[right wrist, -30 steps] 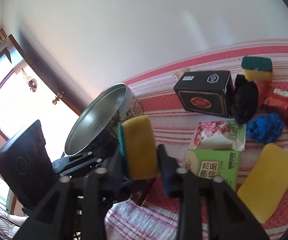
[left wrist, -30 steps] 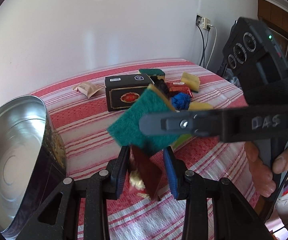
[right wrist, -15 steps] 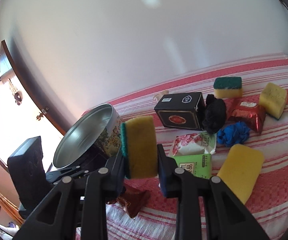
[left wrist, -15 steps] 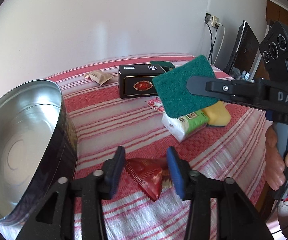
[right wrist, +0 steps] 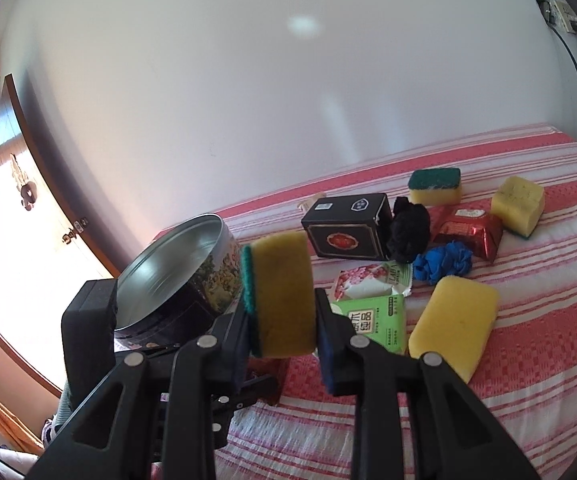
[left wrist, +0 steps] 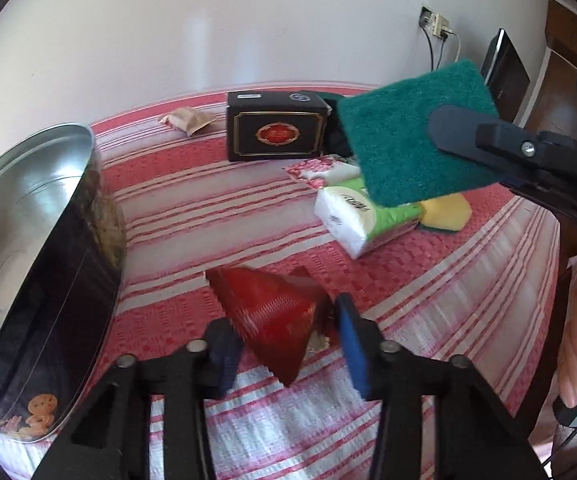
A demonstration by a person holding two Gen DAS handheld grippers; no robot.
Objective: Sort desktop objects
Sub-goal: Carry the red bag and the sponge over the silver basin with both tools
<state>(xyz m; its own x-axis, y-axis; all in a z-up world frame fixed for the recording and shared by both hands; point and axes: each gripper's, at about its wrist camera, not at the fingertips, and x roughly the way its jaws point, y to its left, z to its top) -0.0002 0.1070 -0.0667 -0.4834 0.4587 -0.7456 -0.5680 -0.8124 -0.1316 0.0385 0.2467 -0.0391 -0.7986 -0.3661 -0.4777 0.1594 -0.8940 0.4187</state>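
My right gripper [right wrist: 282,340] is shut on a yellow sponge with a green scouring face [right wrist: 280,296] and holds it in the air; its green face shows in the left wrist view [left wrist: 416,132]. My left gripper [left wrist: 284,344] is open, its jaws either side of a red foil snack packet [left wrist: 276,312] that lies on the striped cloth. An empty round metal tin [left wrist: 20,248] stands at the left, also in the right wrist view [right wrist: 176,272].
On the red striped cloth [right wrist: 548,320] lie a black box [right wrist: 348,226], a black cloth [right wrist: 408,228], a blue cloth [right wrist: 444,260], tissue packs [right wrist: 372,316], a red packet [right wrist: 468,228], several more sponges [right wrist: 452,320], and a beige sachet [left wrist: 188,118].
My left gripper has opened and let the red packet down onto the cloth. My right gripper has risen with the sponge and moved right in the left wrist view.
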